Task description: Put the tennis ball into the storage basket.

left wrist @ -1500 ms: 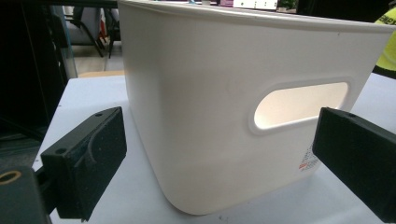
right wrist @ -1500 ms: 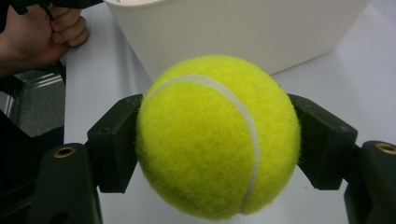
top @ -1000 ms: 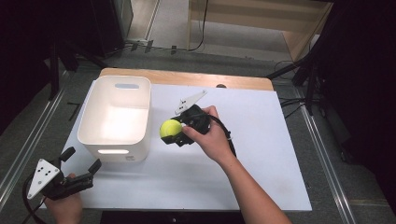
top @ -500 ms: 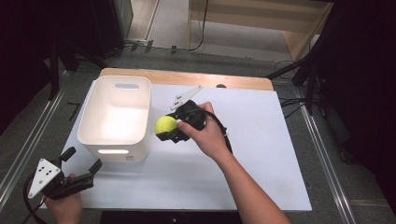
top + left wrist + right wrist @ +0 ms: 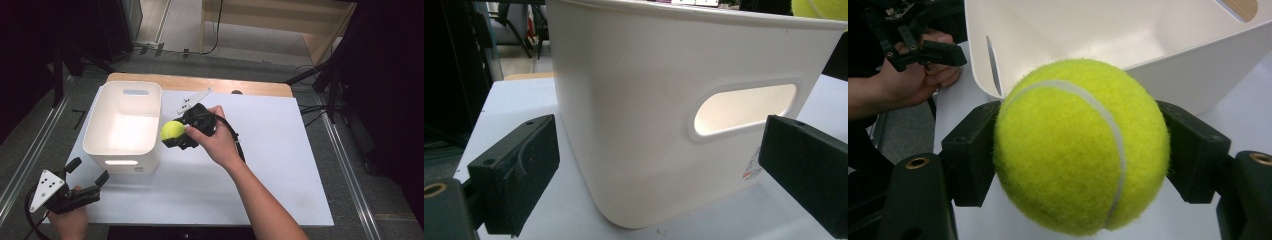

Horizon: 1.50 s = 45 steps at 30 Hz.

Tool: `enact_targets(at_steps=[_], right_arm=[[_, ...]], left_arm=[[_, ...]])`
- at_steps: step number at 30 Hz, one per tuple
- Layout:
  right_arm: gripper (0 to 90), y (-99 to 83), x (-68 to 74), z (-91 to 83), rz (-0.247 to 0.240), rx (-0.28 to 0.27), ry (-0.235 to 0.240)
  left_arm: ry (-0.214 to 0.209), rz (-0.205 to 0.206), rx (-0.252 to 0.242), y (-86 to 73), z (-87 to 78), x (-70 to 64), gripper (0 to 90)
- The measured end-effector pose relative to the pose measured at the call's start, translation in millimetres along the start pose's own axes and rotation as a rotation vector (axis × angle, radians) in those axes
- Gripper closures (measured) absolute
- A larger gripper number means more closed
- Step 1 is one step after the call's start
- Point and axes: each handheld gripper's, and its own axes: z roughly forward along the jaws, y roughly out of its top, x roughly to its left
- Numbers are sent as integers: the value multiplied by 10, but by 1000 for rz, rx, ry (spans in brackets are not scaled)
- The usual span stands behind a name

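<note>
Here the right gripper (image 5: 176, 134) pinches a yellow tennis ball (image 5: 1081, 147) squarely between its jaws, just short of the rim of the white plastic bin (image 5: 122, 125) ahead of them. The left gripper (image 5: 89, 181) hangs with its jaws spread wide, the bin's handle-slot wall (image 5: 684, 100) just beyond them above the tabletop (image 5: 280, 165).

The table (image 5: 280, 165) has a white top that fills the middle of the high view, and a strip of bare wood shows along its far edge, in the upper part of the frame. On the left part of this top stands a white bin (image 5: 122, 125) with a handle slot in its near wall. The bin touches the surface directly.
</note>
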Motion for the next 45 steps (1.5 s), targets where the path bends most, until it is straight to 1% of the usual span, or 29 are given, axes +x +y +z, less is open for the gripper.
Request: enact_targets(at_steps=[5, 6, 8, 17, 19, 20, 21, 22, 25, 27, 28, 31, 33, 37, 39, 41, 42, 45], right_arm=[[237, 43, -6, 32, -8, -2, 4], [237, 68, -6, 53, -12, 0, 11], [237, 77, -8, 63, -15, -1, 6], [237, 185, -7, 131, -30, -4, 15], [237, 199, -3, 151, -27, 0, 15], [237, 210, -13, 175, -31, -6, 22], [237, 210, -13, 175, -31, -6, 22], [237, 221, -20, 175, -20, -12, 22], [237, 229, -30, 176, -25, -14, 23], [237, 243, -18, 171, -17, -8, 17], [237, 250, -22, 176, -32, -13, 20], [237, 288, -7, 163, -36, -13, 17], [237, 326, -2, 157, -42, -22, 14], [237, 368, 17, 158, -50, -21, 16], [237, 397, 31, 169, -61, -30, 21], [237, 444, 64, 187, -62, -24, 24], [237, 462, 68, 200, -72, -25, 25], [237, 499, 81, 221, -77, -30, 26]], left_arm=[[1, 2, 5, 1, 5, -5, 28], [0, 0, 3, 1, 4, -7, 29], [-1, 1, 5, 2, 0, -2, 29], [-6, -1, 3, 3, 0, -1, 28], [-6, -1, 0, 2, 0, 0, 29], [-5, -2, -1, 2, 0, 0, 29], [-6, -1, 1, 3, -3, 3, 29], [-5, -2, 0, 3, -2, 5, 29], [-7, -2, -1, 2, 0, -1, 29], [-8, -1, -1, 3, -3, -1, 28], [-8, -1, -1, 3, -3, 2, 29], [-6, -2, 0, 3, 0, 0, 29], [-6, -1, 4, 4, 0, -3, 28], [-6, -2, -1, 3, 1, 2, 29], [-7, -3, -2, 3, 1, 0, 29], [-8, -4, -2, 3, 1, -1, 29], [-8, -4, -3, 3, 2, -1, 29], [-7, -3, -1, 3, -1, 0, 29]])
